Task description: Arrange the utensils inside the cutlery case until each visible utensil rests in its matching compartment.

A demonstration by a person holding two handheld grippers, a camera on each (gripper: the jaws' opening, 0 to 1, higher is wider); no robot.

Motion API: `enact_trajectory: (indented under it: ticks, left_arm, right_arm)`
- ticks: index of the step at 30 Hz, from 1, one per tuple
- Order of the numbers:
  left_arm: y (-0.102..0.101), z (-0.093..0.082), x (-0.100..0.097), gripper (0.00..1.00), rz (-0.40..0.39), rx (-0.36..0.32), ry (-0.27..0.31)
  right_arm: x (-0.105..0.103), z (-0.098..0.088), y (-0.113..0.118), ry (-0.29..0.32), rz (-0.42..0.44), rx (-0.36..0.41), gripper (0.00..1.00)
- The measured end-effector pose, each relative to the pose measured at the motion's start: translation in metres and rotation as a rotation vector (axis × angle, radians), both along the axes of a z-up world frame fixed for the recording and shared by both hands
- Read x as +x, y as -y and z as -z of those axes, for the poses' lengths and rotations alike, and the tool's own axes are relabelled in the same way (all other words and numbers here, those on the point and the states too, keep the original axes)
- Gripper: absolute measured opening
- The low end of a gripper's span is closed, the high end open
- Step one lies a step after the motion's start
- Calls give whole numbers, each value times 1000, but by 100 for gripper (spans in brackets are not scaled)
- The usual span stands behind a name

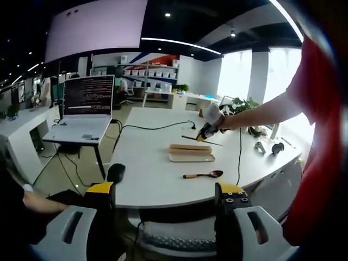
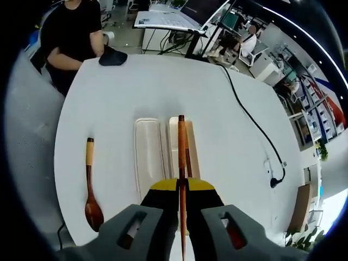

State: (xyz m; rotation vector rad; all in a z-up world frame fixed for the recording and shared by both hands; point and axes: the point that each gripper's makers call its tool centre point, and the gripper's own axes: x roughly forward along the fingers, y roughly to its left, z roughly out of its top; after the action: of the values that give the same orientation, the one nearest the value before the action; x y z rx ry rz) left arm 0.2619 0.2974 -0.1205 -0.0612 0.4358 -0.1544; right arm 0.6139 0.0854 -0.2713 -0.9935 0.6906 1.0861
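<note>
Pale wood makes up the cutlery case (image 2: 149, 155), lying open in two halves on the white table (image 2: 217, 109). Its left tray looks bare; the right tray (image 2: 174, 130) seems to hold one brown stick, though the view is poor there. Above it the right gripper (image 2: 182, 198) has its jaws closed on a chopstick (image 2: 181, 147). A wooden spoon (image 2: 91, 187) lies on the table left of the case. The left gripper (image 1: 166, 190) hangs back off the table's edge, jaws wide apart and holding nothing.

Open cutlery case (image 2: 149, 155), spoon (image 2: 91, 185) beside
</note>
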Motion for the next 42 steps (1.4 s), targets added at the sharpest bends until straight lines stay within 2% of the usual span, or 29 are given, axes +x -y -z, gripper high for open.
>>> enact_trajectory:
  ticks: [3,5,12,13,14,15,16,17,18,20,21,23,25,27,36,38,41,42]
  left_arm:
    - [-5,-2,-4,76,-27,-16,10]
    - [-6,1,-7,76,-26,0,-3]
    - [-9,2,-11,76,-33,11,-11]
    - [-8,3,-11,76,-46,-9,-12]
    - [-5,9,-12,76,-33,-21,-48]
    - [-3,9,-11,75,-20,2,-61]
    - [-6,-1,-7,73,-14,85,-11]
    - [-7,-3,-7,72,-16,99,-1]
    - [-7,-5,-6,71,-32,95,11]
    - [1,-1,-5,73,-49,-8,-2]
    - [5,1,-5,74,-39,-29,-12]
    - [9,0,-5,75,-18,6,-4]
    - [10,-1,-5,76,-16,2,3]
    - [10,0,-6,77,-22,-40,8]
    - [2,-1,-8,77,-36,-15,0]
    - [1,0,-9,76,-37,-14,-4]
    - [0,1,-11,76,-47,-8,-11]
    - [-1,2,-11,75,-48,-7,-11]
  right_arm:
    - [0,2,0,3,-5,-10,0]
    - [-4,1,-2,0,1,-8,0]
    - [6,7,-6,-1,-3,-11,0]
    - [9,7,-7,-3,0,-9,0]
    - [14,7,-9,-3,5,7,0]
    - [14,8,-10,-13,12,29,0]
    - [11,10,-9,-20,25,28,0]
    - [11,11,-8,-15,30,28,0]
    - [13,11,-10,6,28,51,0]
    - [15,11,-10,18,49,54,0]
    - [15,11,-11,23,49,53,0]
    - [17,13,-13,37,20,39,0]
    - [17,14,-13,40,-11,2,0]
    - [19,15,-14,40,-16,7,0]
    - [24,15,-17,32,-22,-3,0]
    - [21,18,-19,-11,-25,3,0]
    - [36,13,-23,9,-9,22,0]
    - [34,11,-27,-8,-8,38,0]
